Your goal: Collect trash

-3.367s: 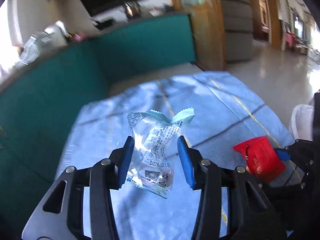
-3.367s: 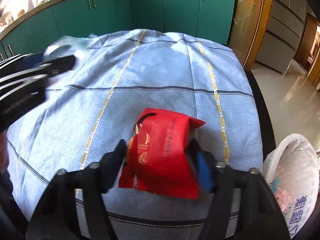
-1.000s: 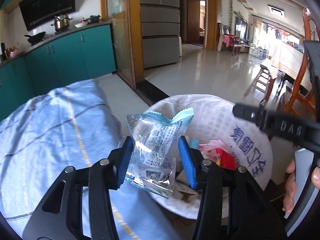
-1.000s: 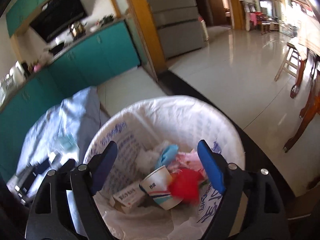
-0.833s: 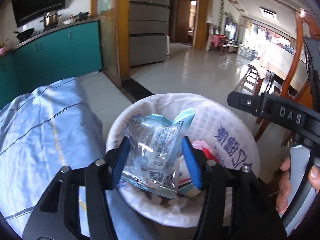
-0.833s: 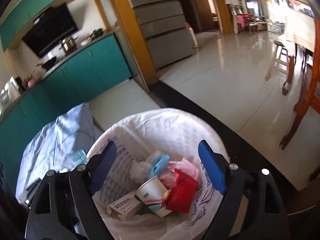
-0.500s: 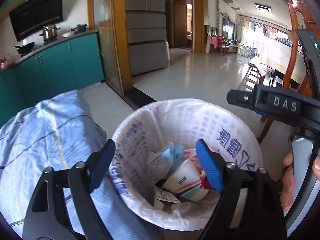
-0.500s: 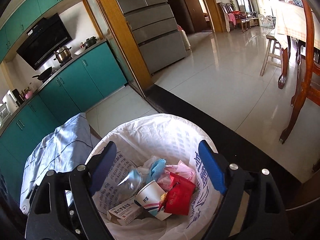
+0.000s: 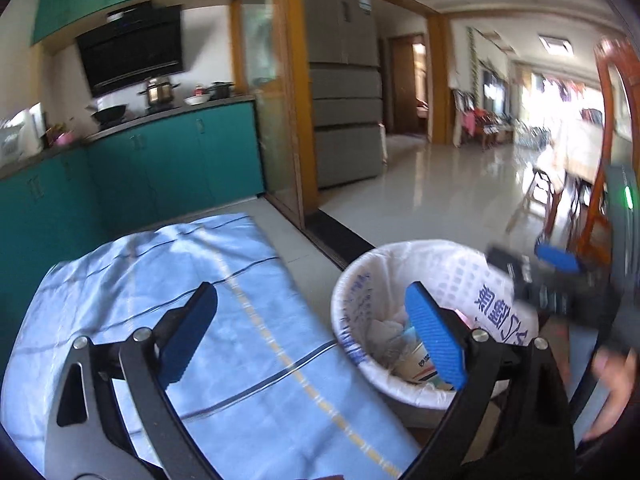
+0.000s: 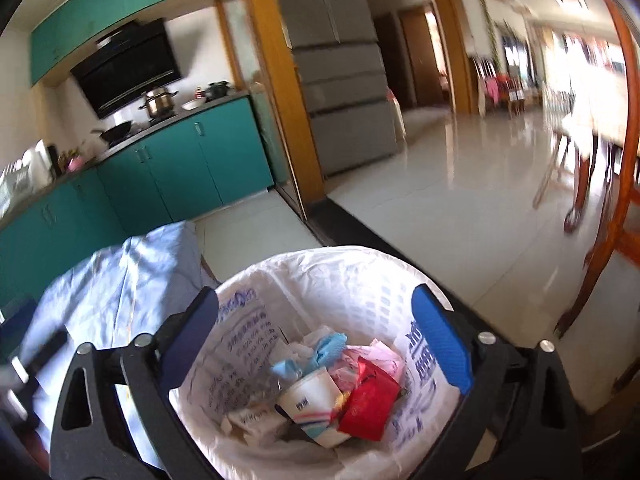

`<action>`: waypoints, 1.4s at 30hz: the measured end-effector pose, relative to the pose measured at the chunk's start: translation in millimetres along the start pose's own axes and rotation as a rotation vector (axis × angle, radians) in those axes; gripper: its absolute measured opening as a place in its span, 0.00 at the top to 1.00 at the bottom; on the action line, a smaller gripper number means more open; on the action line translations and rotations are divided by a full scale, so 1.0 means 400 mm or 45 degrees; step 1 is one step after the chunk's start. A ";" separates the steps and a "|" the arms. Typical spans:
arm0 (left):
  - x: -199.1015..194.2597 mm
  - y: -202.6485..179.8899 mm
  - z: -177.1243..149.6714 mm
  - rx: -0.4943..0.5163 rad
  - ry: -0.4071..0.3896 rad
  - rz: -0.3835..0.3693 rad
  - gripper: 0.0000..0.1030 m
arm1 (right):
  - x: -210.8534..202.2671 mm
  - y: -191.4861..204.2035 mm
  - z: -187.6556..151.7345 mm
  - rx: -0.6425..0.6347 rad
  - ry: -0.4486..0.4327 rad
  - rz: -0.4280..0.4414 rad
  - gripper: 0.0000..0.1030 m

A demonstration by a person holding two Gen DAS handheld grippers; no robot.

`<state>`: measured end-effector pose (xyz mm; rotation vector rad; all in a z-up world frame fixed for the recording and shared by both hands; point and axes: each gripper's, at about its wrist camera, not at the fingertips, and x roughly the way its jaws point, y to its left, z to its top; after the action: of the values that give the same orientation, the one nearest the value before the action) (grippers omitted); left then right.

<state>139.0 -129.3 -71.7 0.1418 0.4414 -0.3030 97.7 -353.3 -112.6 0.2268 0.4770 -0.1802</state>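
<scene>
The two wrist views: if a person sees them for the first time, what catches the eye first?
Probably the white-lined trash bin, low in the right wrist view, with a red wrapper and a paper cup lying among the trash inside it. The right gripper hangs over it, jaws opening and empty. In the left wrist view, the left gripper, also opening and empty, hangs over the blue tablecloth beside the bin.

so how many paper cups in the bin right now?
1. A paper cup lies on its side on top of the pile in the bin, beside the red packet. Others could be buried under the trash, out of sight.
</scene>
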 end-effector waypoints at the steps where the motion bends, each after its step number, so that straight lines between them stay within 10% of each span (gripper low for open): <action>1: -0.026 0.018 -0.005 -0.017 -0.001 0.027 0.06 | -0.028 0.015 -0.025 -0.022 -0.020 0.014 0.04; 8: -0.233 0.152 -0.063 -0.147 0.014 0.212 0.03 | -0.211 0.095 -0.141 -0.045 0.014 0.103 0.03; 17: -0.426 0.207 -0.095 -0.105 0.025 0.319 0.03 | -0.409 0.262 -0.072 -0.291 -0.113 0.151 0.03; 42: -0.589 0.249 -0.061 -0.080 -0.118 0.336 0.03 | -0.550 0.346 -0.035 -0.301 -0.267 0.151 0.03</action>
<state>-41.7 30.5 17.1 0.1227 0.3350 -0.0361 -69.7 -191.1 3.3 0.0040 0.2724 -0.0299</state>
